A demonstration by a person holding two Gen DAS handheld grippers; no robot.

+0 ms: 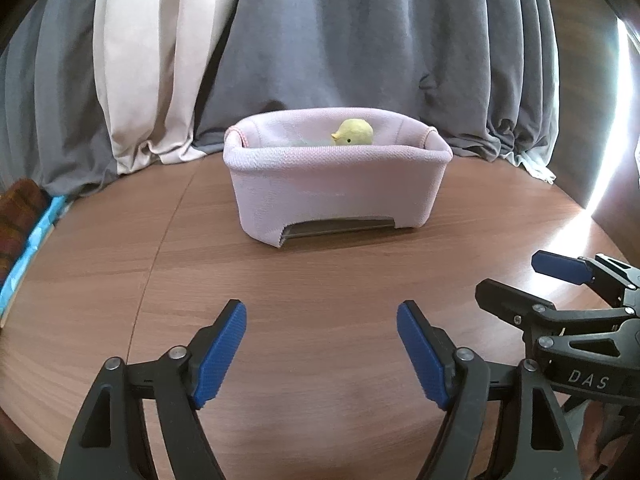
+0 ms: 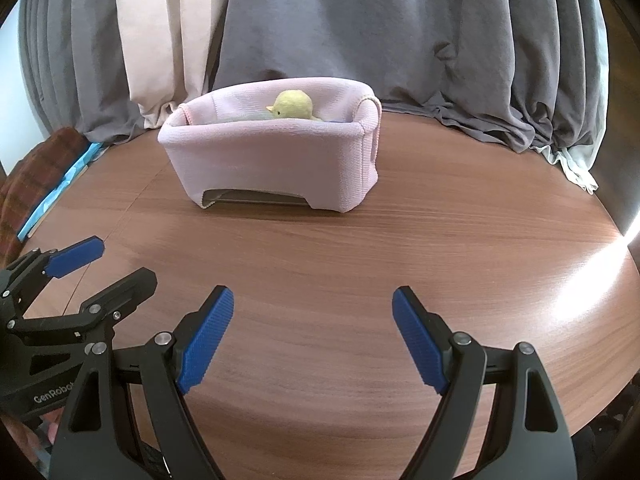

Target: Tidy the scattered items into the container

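Note:
A pink fabric container (image 1: 336, 196) stands on the round wooden table (image 1: 320, 292), ahead of both grippers; it also shows in the right wrist view (image 2: 276, 168). A yellow duck toy (image 1: 354, 133) sits inside it, head above the rim, also seen in the right wrist view (image 2: 293, 106). Other pale items lie inside, mostly hidden. My left gripper (image 1: 322, 320) is open and empty, low over the table. My right gripper (image 2: 313, 308) is open and empty beside it. Each gripper shows in the other's view: the right one (image 1: 516, 276), the left one (image 2: 116, 260).
Grey and cream curtains (image 1: 320, 48) hang behind the table's far edge. A brown plaid cloth (image 2: 36, 168) and a light blue strip (image 1: 28, 240) lie at the left edge. A bright glare patch (image 2: 592, 280) falls on the table's right side.

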